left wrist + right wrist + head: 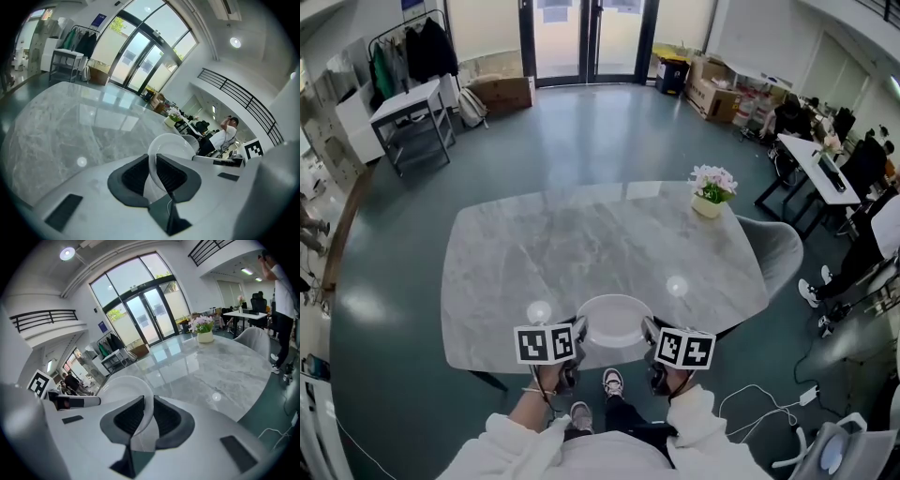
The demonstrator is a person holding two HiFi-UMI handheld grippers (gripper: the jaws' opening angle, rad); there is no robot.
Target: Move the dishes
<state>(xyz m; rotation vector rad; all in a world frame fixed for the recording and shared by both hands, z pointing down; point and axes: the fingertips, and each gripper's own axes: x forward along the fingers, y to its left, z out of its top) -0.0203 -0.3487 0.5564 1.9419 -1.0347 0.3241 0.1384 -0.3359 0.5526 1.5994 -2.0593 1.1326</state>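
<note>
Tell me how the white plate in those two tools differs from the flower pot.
The white plate is at the near edge of the marble table, its rim clamped by the left gripper and right gripper; the flower pot stands free at the far right. The plate is wide, shallow and empty; the pot is narrower and holds pink and white flowers. Both are pale and round.

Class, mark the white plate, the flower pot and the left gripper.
white plate (614,323), head view, its bare centre.
flower pot (706,207), head view, the pot's front wall.
left gripper (150,162), left gripper view, midway between its fingertips.
</note>
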